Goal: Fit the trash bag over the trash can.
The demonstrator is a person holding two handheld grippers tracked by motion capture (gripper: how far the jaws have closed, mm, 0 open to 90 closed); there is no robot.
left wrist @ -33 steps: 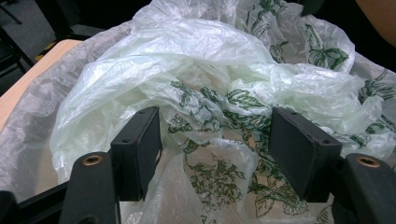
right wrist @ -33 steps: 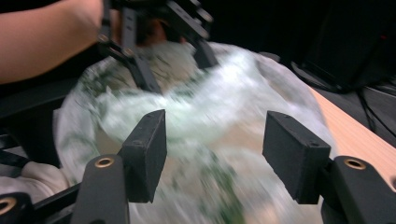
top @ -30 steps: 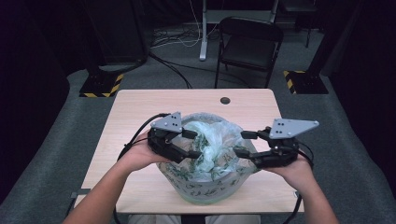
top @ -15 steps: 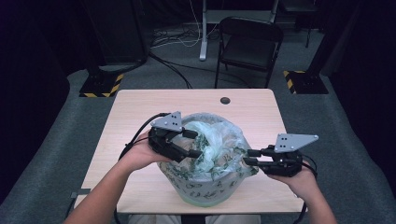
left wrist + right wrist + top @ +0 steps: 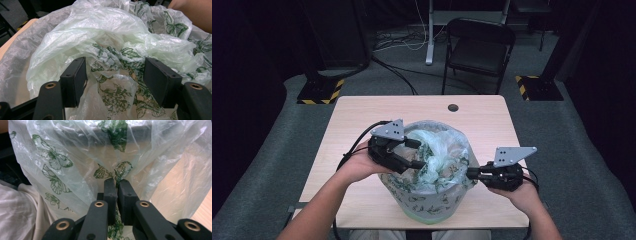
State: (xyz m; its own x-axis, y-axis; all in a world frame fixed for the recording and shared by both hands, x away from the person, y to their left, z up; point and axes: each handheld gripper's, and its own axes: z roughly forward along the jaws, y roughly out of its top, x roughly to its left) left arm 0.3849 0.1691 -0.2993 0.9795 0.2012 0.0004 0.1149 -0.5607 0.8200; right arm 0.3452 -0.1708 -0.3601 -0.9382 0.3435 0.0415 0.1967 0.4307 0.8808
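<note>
Beside the bin (image 5: 432, 207), the right gripper (image 5: 471, 173) has dropped lower, its jaws just closing, now clamped on the plastic bag (image 5: 75, 165); left gripper (image 5: 416, 154) stays apart over bunched plastic.

We see a translucent plastic bag (image 5: 437, 165), pale whitish-green and printed with dark green leaves and flowers; in the left gripper view (image 5: 117, 50) the print runs in crumpled bands, and in the right gripper view (image 5: 75, 157) it shows as separate green sprigs on clear film. Below the film we see a light green band along the bin's (image 5: 429, 215) bottom edge. The counter (image 5: 492, 120) is light wood with a small dark round hole. Both grippers, left (image 5: 412, 153) and right (image 5: 472, 173), are black with grey three-cornered plates on top. The floor (image 5: 582, 150) is grey-green carpet, with yellow-and-black striped plates (image 5: 319, 91) behind.
</note>
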